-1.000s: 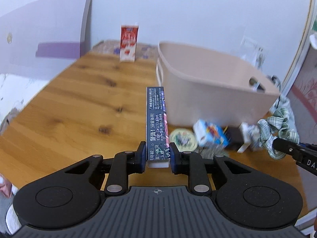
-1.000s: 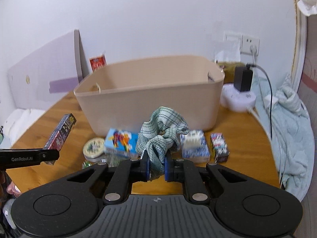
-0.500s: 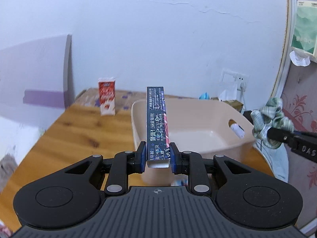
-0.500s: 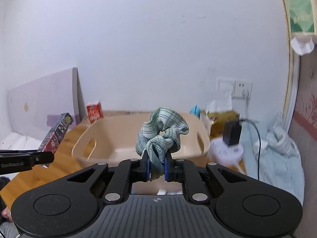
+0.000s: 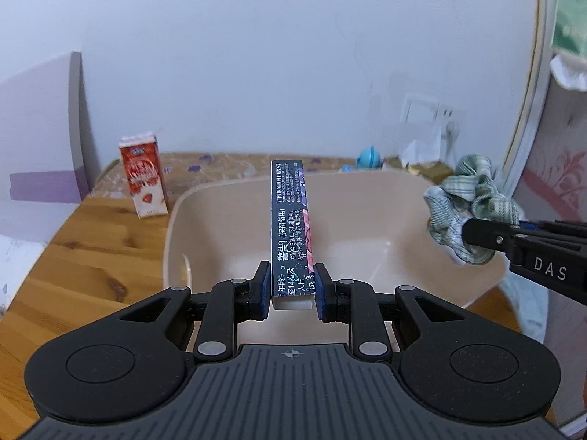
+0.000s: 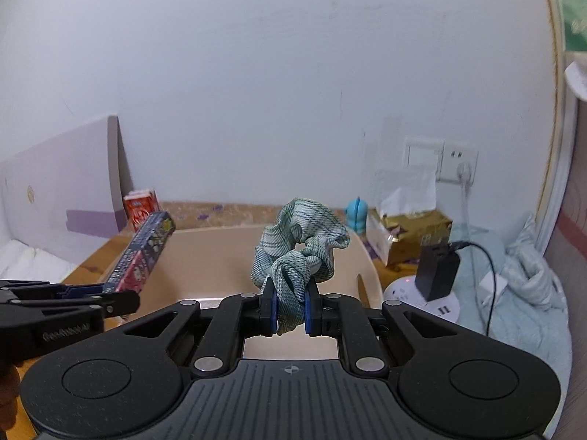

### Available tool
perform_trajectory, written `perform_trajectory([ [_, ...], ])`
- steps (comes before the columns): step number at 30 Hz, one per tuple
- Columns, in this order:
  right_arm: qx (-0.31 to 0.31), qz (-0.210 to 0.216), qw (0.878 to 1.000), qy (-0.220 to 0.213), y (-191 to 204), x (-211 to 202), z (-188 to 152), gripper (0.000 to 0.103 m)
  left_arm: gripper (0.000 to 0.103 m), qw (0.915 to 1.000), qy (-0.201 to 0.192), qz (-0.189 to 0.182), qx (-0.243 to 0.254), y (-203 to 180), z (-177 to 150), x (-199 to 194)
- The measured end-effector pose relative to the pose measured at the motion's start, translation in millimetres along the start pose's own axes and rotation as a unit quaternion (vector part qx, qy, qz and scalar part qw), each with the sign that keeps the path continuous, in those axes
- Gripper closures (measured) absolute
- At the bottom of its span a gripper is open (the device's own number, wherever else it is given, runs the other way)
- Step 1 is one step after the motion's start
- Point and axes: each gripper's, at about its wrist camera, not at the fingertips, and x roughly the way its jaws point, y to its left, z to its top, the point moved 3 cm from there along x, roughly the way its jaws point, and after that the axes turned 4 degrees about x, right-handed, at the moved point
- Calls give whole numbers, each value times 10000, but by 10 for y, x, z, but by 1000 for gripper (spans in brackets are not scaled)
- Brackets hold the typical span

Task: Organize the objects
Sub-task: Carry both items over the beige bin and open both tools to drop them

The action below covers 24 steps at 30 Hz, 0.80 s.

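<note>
Pinched at its near end, the stiff, light dark box [image 5: 291, 227] juts from the left tongs [image 5: 291, 286], while the right tongs [image 6: 290, 308] squeeze the limp green scrunchie [image 6: 301, 242] by its gathered folds.

Beige plastic bin [image 5: 367, 227] sits on the wooden table [image 5: 84, 256], mid-scene. Left gripper [image 5: 292, 289] clamps the long dark printed box [image 5: 291, 231] over the bin's near-left part; right gripper [image 6: 290, 310] pinches the green checked cloth scrunchie [image 6: 301, 245] over its right side. Red-and-white milk carton [image 5: 143, 179] stands far left of the bin. Small blue figurine [image 6: 356, 216] and gold tissue box [image 6: 414, 234] far right behind it; white power strip [image 6: 429, 300] right of the bin
</note>
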Motion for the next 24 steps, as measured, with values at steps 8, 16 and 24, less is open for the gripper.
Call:
perform_trajectory([
  [8, -286, -49, 9982, 518, 64, 432, -66, 89, 79, 9982, 579, 140, 106, -36, -155, 517],
  [16, -311, -159, 9968, 717, 8, 605, -125, 67, 68, 9981, 574, 233, -41, 65, -168, 586],
  [24, -160, -168, 9991, 361, -43, 255, -92, 36, 24, 9998, 118, 142, -91, -2, -100, 211],
])
